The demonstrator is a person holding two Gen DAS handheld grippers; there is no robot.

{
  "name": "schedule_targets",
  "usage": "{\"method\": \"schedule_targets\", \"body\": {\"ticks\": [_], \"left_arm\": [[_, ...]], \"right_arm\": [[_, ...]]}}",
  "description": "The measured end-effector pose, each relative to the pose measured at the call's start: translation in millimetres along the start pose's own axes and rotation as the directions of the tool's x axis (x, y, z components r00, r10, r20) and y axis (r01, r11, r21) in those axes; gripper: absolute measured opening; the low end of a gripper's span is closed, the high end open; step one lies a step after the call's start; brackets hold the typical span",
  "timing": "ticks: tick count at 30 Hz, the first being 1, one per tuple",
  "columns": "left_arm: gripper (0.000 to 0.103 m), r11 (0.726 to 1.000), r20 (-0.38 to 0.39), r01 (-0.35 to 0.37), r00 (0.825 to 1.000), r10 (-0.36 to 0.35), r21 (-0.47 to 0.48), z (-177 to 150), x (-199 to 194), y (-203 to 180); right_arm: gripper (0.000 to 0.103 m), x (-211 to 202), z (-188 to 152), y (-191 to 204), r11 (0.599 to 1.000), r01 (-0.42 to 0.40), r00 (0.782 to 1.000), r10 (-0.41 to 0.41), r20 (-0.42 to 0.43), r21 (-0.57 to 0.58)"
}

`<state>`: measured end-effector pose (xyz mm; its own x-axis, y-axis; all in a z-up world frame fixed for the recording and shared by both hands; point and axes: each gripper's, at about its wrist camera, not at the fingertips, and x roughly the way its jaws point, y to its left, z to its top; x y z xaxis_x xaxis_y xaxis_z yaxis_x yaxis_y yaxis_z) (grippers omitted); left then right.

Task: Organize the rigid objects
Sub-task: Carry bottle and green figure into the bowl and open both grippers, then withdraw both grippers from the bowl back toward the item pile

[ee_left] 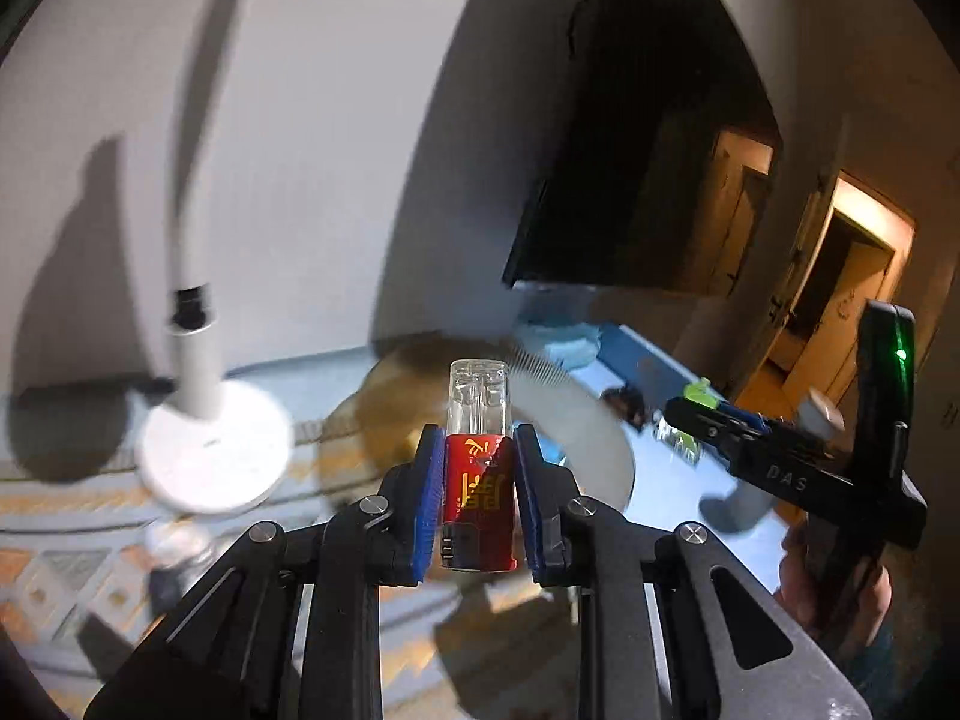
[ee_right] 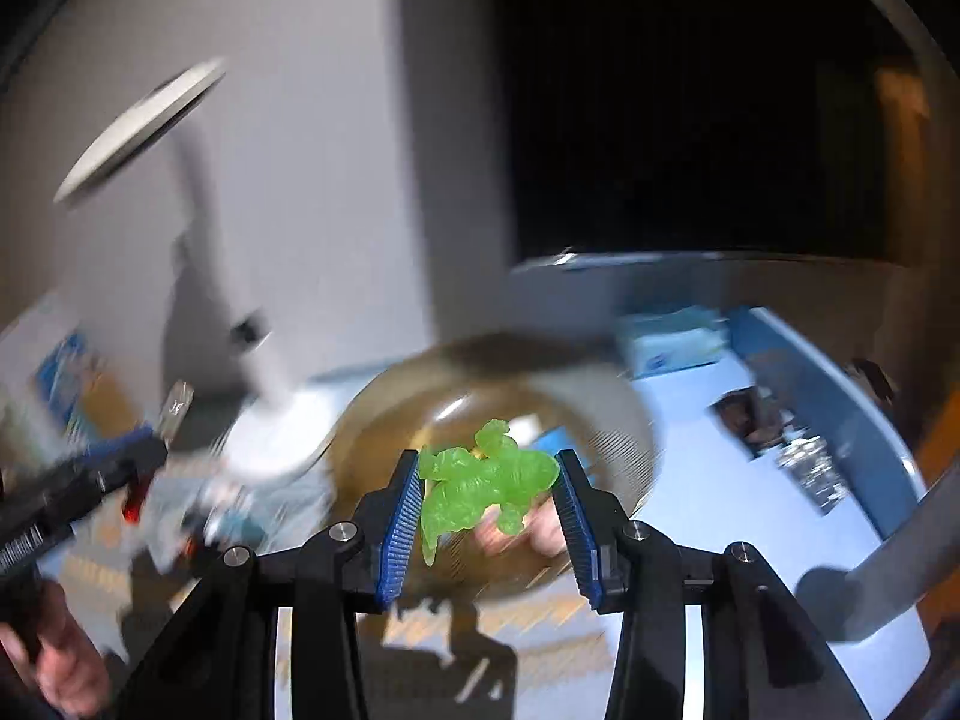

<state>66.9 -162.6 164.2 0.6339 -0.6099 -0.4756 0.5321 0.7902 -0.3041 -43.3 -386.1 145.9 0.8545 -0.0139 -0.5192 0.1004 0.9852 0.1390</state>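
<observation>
My left gripper [ee_left: 478, 483] is shut on a red lighter [ee_left: 478, 498] with a clear plastic end, held upright above the table. My right gripper [ee_right: 485, 507] is shut on a translucent green toy figure [ee_right: 480, 483]; it also shows at the right of the left wrist view [ee_left: 699, 405]. A brownish glass bowl [ee_right: 384, 420] sits just beyond both grippers, blurred in both views [ee_left: 384, 396].
A white desk lamp with a round base [ee_left: 213, 450] stands left of the bowl. A dark monitor [ee_left: 624, 138] stands at the back. Blurred small items lie on the light blue surface [ee_right: 804, 468] to the right. A patterned cloth [ee_left: 54, 576] covers the near table.
</observation>
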Motion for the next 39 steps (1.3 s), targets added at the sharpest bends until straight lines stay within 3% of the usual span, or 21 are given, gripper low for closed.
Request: {"method": "schedule_targets", "body": {"ticks": [2,5,7,8,11,20,26,27,28,29,30,32,35,39], "left_arm": [[0.020,1.000,-0.020,0.017,1.000,-0.018,-0.025,13,27,-2],[0.020,0.998,-0.089,0.033,0.995,-0.038,-0.059,18,73,1],[0.020,0.994,-0.135,0.068,0.988,-0.078,-0.080,11,96,5],[0.020,0.993,-0.154,0.071,0.984,-0.085,-0.092,7,104,6],[0.020,0.994,-0.212,0.040,0.975,-0.062,-0.106,-7,133,10],[0.020,0.995,-0.248,0.020,0.968,-0.044,-0.101,-10,162,7],[0.022,0.998,-0.245,-0.004,0.969,-0.012,-0.065,-8,171,-1],[0.028,0.998,-0.245,-0.008,0.970,-0.006,-0.057,-7,170,-2],[0.051,0.998,-0.247,-0.007,0.969,-0.007,-0.056,-5,170,-2],[0.077,0.998,-0.246,-0.007,0.969,-0.010,-0.070,-4,169,-1],[0.083,0.996,-0.223,-0.010,0.975,-0.010,-0.089,-4,162,1],[0.084,0.996,-0.171,-0.023,0.985,0.008,-0.084,-2,150,3],[0.083,0.997,-0.181,-0.011,0.984,-0.004,-0.078,3,134,5],[0.084,0.997,-0.129,-0.010,0.992,0.000,-0.072,11,98,2]], "right_arm": [[0.043,21,25,-33,0.996,0.021,1.000,-0.019,-0.025,0.083],[0.043,37,31,-42,0.994,0.024,0.998,-0.018,-0.059,0.104],[0.043,67,30,-49,0.995,0.011,0.990,0.002,-0.144,0.094],[0.043,67,30,-49,0.995,0.011,0.990,0.002,-0.144,0.094],[0.043,114,13,-40,0.998,0.048,0.968,-0.038,-0.246,0.038],[0.043,154,4,-56,0.995,0.050,0.949,-0.019,-0.314,0.091],[0.044,161,1,-59,0.994,0.087,0.944,-0.060,-0.323,0.070],[0.048,163,1,-62,0.993,0.087,0.943,-0.057,-0.327,0.079],[0.058,162,2,-67,0.992,0.054,0.947,-0.014,-0.321,0.115],[0.062,162,2,-67,0.992,0.054,0.947,-0.014,-0.321,0.115],[0.062,160,3,-69,0.991,0.030,0.950,0.013,-0.312,0.133],[0.063,151,3,-67,0.992,0.028,0.956,0.010,-0.294,0.125],[0.063,137,4,-60,0.996,0.055,0.962,-0.033,-0.273,0.075],[0.063,107,5,-49,0.993,-0.018,0.968,0.047,-0.247,0.118]]}}
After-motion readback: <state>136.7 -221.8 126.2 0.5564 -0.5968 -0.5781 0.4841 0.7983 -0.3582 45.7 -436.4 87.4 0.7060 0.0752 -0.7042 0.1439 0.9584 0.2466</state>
